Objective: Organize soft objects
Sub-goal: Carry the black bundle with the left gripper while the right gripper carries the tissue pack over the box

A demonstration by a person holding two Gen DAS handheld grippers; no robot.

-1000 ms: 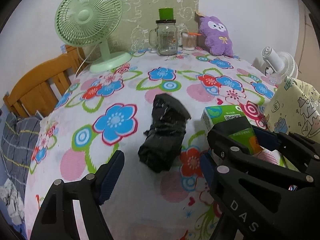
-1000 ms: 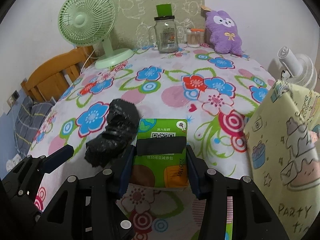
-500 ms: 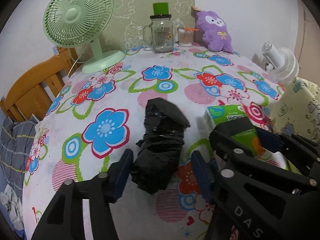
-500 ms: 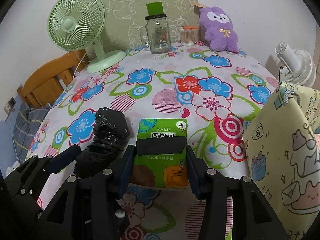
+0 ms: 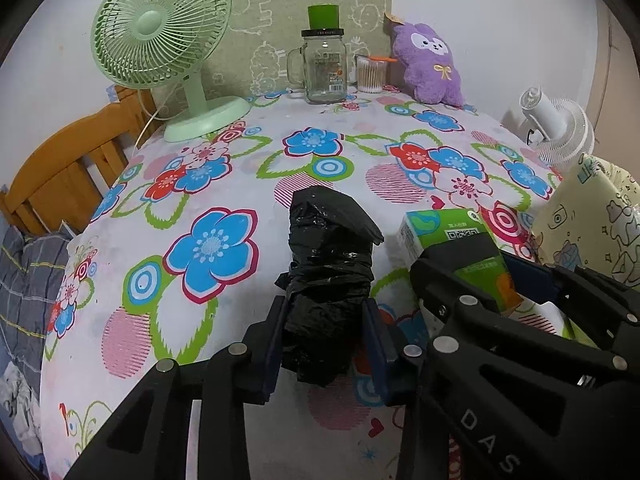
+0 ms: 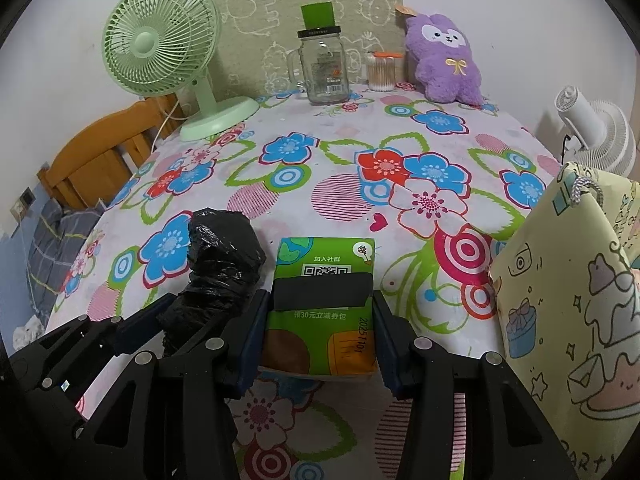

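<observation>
While the left gripper (image 5: 325, 334) clamps a black plastic-bag roll (image 5: 328, 280) between its jaws, the right gripper (image 6: 318, 336) grips a green tissue pack (image 6: 322, 304).

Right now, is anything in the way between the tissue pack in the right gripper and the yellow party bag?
Nothing visible. The right gripper is clamped on the green tissue pack, and only bare flowered tablecloth lies between it and the yellow party bag to its right. The black plastic bundle sits on the opposite side.
</observation>
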